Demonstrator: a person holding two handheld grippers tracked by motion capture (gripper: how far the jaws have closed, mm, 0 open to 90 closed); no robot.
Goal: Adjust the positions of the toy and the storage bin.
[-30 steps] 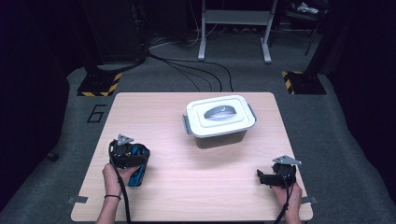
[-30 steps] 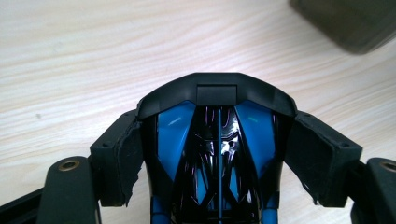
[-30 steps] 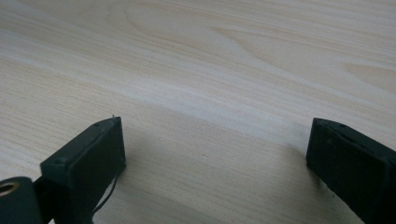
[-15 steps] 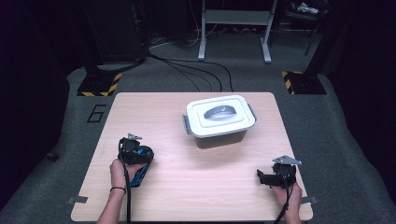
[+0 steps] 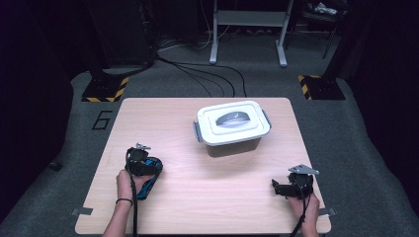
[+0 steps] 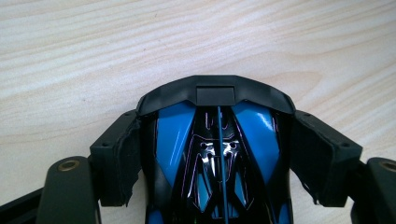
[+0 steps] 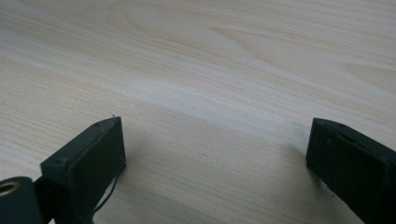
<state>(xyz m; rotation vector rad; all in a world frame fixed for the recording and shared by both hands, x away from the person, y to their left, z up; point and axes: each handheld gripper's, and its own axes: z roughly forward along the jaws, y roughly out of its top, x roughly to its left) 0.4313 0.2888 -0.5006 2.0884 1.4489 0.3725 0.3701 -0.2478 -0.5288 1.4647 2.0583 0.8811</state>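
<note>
A blue and black toy car [image 6: 173, 140] lies on the wooden table [image 5: 163, 118] at the front left. My left gripper [image 6: 217, 135] is shut on it, one black pad against each side of its body. In the high view the left gripper [image 5: 143, 165] points down over the toy car [image 5: 148, 181], with the person's left hand behind it. My right gripper [image 5: 279, 186] rests low near the front right corner. Its jaws stand wide open in the right gripper view, with bare wood between the right gripper's [image 7: 215, 140] pads.
A white lidded plastic box [image 5: 232, 126] with a grey handle on its lid stands at the back centre-right of the table. Cables and metal stand legs lie on the dark floor beyond the far edge.
My left gripper has come down and shifted slightly right with the toy car, which now sits lower on the table. The right gripper has stayed put.
</note>
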